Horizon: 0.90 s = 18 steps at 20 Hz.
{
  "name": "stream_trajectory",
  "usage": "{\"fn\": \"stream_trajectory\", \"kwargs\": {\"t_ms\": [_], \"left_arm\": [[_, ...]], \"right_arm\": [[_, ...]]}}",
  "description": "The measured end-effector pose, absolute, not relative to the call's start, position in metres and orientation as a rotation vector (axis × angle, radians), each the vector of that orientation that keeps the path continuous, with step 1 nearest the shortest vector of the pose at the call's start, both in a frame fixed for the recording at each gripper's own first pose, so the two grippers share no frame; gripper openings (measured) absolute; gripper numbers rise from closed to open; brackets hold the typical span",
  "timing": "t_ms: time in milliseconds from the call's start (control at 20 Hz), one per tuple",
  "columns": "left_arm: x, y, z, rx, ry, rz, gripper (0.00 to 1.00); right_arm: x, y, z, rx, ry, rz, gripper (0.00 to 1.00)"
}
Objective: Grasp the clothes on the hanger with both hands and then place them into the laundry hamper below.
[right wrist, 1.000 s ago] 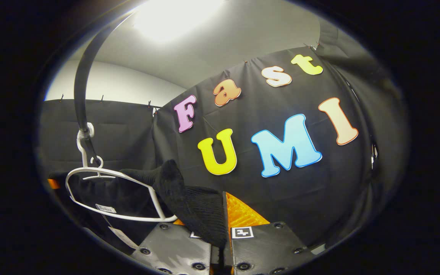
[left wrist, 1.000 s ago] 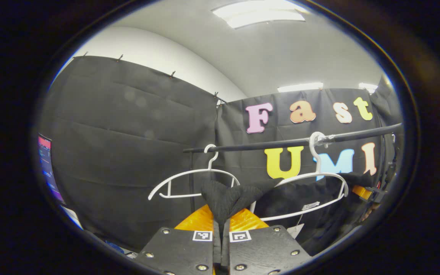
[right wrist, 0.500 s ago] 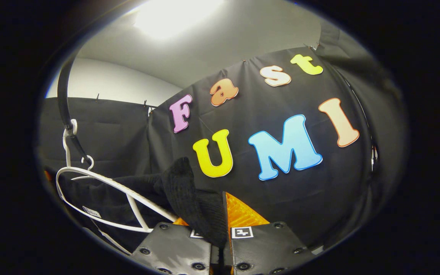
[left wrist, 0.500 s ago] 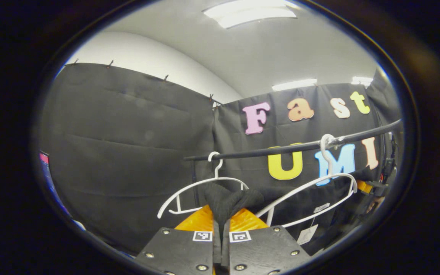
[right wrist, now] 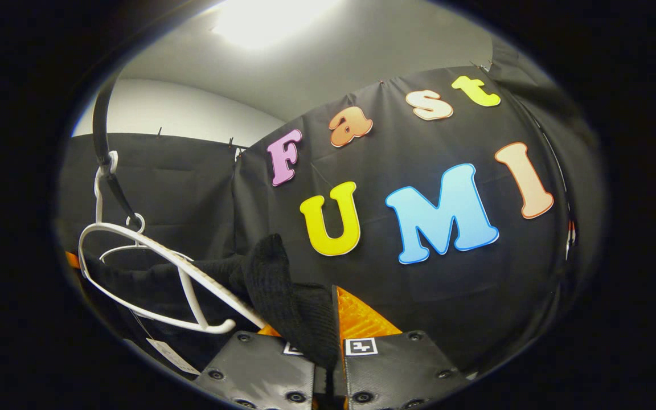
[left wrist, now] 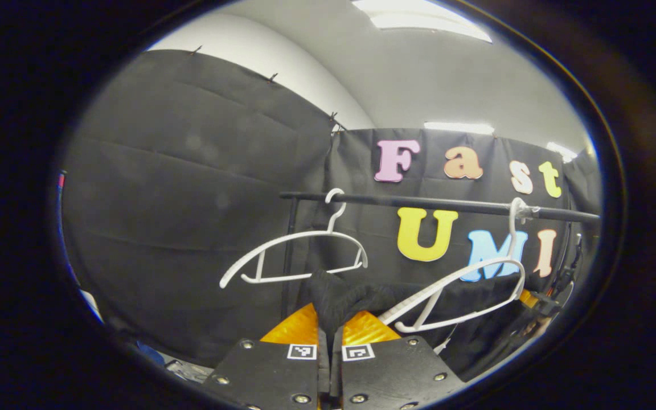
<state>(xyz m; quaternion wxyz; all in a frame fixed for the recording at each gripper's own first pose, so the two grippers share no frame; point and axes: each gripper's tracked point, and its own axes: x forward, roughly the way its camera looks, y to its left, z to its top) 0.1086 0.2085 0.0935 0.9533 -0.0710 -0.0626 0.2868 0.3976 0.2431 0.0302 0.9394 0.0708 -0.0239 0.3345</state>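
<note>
**A:** Left gripper view had the left tool (left wrist: 329, 336) clenched on a bunch of the black garment (left wrist: 339, 299), both fingers pressed right up against the cloth. From there the fabric ran off to the right, behind the tilted white hanger (left wrist: 459, 296) hooked on the black rail (left wrist: 436, 203). Another white hanger (left wrist: 296, 253), bare, hung further left on the same rail.

**B:** Yep, and the right gripper view was the same deal. Right tool (right wrist: 328, 347) was pinched on another bunch of the black garment (right wrist: 282, 290), with the knit bulging up above the fingers. The cloth stretched away to the left, behind the tilted hanger (right wrist: 174, 273), so it looked strung between the two tools, near that hanger but lower than its top bar. Couldn't tell if any of it was hooked on the hanger, honestly.

**A:** Saw a small tag (right wrist: 171, 356) dangling under the cloth on the near left too. Too small to make out.
</note>
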Motion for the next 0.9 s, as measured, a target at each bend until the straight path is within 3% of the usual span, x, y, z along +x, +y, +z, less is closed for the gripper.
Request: {"fn": "stream_trajectory", "kwargs": {"t_ms": [500, 900], "left_arm": [[0.098, 0.202, 0.056, -0.106, -0.052, 0.597, 0.01], [0.073, 0.187, 0.022, -0.091, 0.053, 0.552, 0.03]], "right_arm": [[0.394, 0.231, -0.009, 0.152, 0.060, 0.668, 0.08], [0.363, 0.202, -0.041, 0.159, 0.157, 0.571, 0.09]]}}
